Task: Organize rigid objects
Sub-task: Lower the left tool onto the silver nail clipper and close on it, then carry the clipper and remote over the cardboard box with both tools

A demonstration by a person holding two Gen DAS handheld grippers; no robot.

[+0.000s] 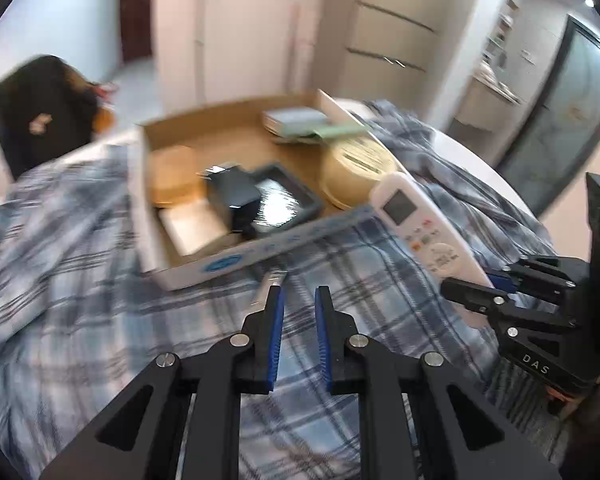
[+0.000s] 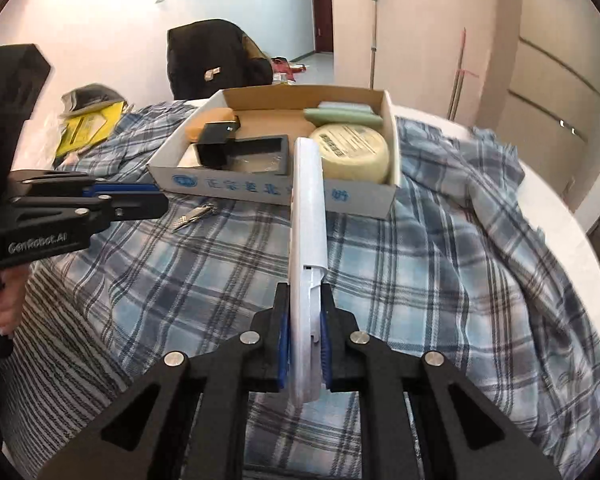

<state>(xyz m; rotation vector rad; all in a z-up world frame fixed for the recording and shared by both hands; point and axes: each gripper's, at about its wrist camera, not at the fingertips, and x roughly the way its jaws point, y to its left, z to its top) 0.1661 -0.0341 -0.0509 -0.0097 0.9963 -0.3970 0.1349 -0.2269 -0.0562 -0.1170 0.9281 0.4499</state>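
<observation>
A dark bag (image 2: 216, 58) is sitting far left by the white wall. The left gripper (image 1: 299, 300) is hovering nearly closed and empty over the plaid cloth (image 2: 440, 260). A metal clip (image 2: 194, 216) is lying before the cardboard box (image 2: 268, 190). The right gripper (image 2: 305, 300) is clamping the white remote (image 2: 306, 208), which is reaching toward the box. Cabinets (image 2: 556, 92) are standing right.

Left gripper (image 1: 300, 300) — nearly closed, empty, over plaid cloth (image 1: 100, 320); right gripper (image 1: 496, 284) clamps white remote (image 1: 420, 224) — beside box (image 1: 204, 268).
</observation>
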